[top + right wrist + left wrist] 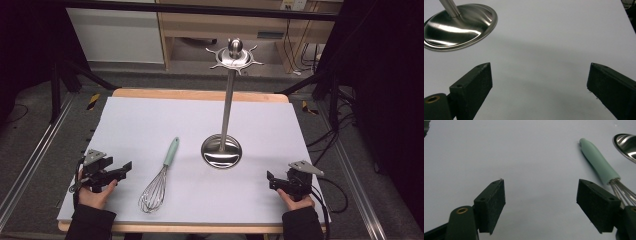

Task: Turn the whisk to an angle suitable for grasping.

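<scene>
We are looking at the table [150, 107], w/ its white sheet taking up the middle of the high view; wood edge showing along the top and bottom. It's bare apart from two items, prob. so both are easy to reach.

Next in size, the steel stand [227, 107] is sitting right of center, its round base [221, 151] flat on the sheet and the pole rising to a crown of hooks at upper center of the frame. In the right gripper view the base [459, 27] is filling the upper left corner. No tool is hanging on the hooks, so we are judging the job as hanging the whisk up there.

The whisk [159, 180] is lying flat, lower center-left of the high view, mint handle pointing up toward the stand, wire end toward the bottom edge. It's just beside the base but not touching. In the left gripper view the whisk [599, 167] is showing at the right edge, handle angled up-left.

The left gripper [126, 169] is resting at lower left, jaws spread wide w/ nothing between them, pointing at the whisk – near it, not touching. The right gripper [270, 178] is sitting at lower right, jaws also wide apart over bare sheet, well apart from the whisk. Both are looking parked at the near corners, ready to go.
</scene>
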A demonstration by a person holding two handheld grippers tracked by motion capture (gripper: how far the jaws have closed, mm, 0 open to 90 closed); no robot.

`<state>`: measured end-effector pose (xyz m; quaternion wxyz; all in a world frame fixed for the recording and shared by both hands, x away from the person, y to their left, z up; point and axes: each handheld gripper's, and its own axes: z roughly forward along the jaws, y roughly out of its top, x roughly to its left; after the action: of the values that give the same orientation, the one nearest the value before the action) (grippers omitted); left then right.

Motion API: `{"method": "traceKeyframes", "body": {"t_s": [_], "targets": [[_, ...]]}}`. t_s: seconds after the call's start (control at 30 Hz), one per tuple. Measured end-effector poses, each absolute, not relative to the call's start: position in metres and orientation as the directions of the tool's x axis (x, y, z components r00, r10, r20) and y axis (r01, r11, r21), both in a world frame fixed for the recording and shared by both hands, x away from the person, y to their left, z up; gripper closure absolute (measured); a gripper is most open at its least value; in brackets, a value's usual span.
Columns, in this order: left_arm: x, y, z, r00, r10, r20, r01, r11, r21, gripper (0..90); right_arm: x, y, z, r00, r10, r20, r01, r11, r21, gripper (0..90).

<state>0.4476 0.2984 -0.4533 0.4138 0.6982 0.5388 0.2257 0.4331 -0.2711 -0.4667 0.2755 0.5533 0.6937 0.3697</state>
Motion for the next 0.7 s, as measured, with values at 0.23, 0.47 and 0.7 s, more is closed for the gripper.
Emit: {"method": "traceKeyframes", "body": {"t_s": [0.23, 0.47, 0.7], "targets": [[0.444, 0.288, -0.447, 0.355, 0.925, -0.134, 0.56, -0.096, 0.823, 23.5, 0.433, -0.272, -0.467, -0.234, 0.972, 0.02, 0.568, 0.12, 0.814, 6.0], [0.444, 0.276, -0.442, 0.39, 0.912, -0.126, 0.568, -0.131, 0.812, 24.9, 0.433, -0.269, -0.467, -0.246, 0.969, 0.007, 0.576, 0.14, 0.806, 6.0], [0.445, 0.264, -0.437, 0.429, 0.895, -0.125, 0.565, -0.157, 0.81, 25.1, 0.431, -0.265, -0.467, -0.257, 0.966, -0.01, 0.579, 0.162, 0.799, 6.6]]}}
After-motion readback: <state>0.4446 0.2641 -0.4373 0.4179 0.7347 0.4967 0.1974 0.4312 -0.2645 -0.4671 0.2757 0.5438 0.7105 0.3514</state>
